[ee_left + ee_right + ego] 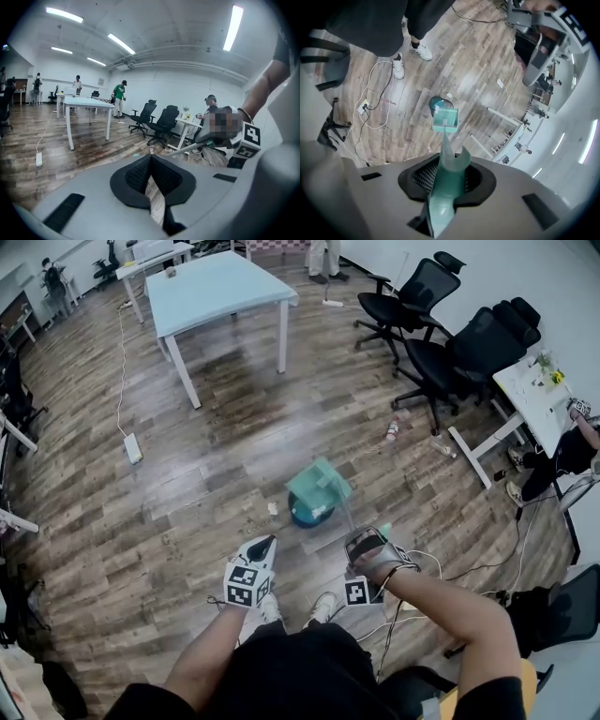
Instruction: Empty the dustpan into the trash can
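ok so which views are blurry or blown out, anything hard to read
Head view: strong fisheye bend, pale glare on the floor, dustpan slightly soft above the trash can. Left gripper view: ceiling strip lights blown out, dark corners. Right gripper view: dustpan handle sharp up close, room edges warped.

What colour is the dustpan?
Pale teal-green all over. The dustpan shows best in the right gripper view.
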Action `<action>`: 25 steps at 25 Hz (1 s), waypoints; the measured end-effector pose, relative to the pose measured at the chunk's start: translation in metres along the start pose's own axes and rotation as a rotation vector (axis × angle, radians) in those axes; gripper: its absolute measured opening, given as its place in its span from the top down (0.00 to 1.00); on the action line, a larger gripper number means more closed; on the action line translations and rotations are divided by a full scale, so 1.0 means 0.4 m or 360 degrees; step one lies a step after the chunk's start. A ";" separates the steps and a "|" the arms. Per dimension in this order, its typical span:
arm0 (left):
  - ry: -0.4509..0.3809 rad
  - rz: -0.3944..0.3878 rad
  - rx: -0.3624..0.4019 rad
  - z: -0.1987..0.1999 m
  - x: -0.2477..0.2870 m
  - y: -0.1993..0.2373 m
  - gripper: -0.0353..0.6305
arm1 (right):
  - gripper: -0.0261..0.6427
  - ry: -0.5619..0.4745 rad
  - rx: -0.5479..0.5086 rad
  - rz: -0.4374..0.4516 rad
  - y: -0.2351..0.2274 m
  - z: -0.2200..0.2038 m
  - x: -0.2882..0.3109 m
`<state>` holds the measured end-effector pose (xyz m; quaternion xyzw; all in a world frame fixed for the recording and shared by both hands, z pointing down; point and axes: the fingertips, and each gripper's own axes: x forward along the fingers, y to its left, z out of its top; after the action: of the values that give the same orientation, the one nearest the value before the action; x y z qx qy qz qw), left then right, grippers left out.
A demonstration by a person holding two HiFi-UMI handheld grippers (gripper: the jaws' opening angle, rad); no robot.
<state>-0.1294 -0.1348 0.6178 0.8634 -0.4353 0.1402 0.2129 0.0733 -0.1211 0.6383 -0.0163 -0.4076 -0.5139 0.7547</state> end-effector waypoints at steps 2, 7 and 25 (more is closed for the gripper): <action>-0.0002 -0.0006 0.0005 0.005 -0.002 -0.007 0.93 | 0.81 0.0024 0.0061 0.0031 -0.007 -0.029 0.007; -0.0014 0.0004 0.0013 0.005 -0.015 -0.002 0.93 | 0.81 -0.0059 0.0356 0.0103 -0.015 -0.038 0.013; 0.0011 0.0054 -0.0046 -0.014 -0.013 -0.001 0.93 | 0.81 -0.0616 0.1372 0.0172 -0.064 0.118 -0.058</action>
<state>-0.1323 -0.1282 0.6204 0.8522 -0.4512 0.1405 0.2246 0.0217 -0.0945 0.6453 0.1817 -0.7154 -0.2455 0.6284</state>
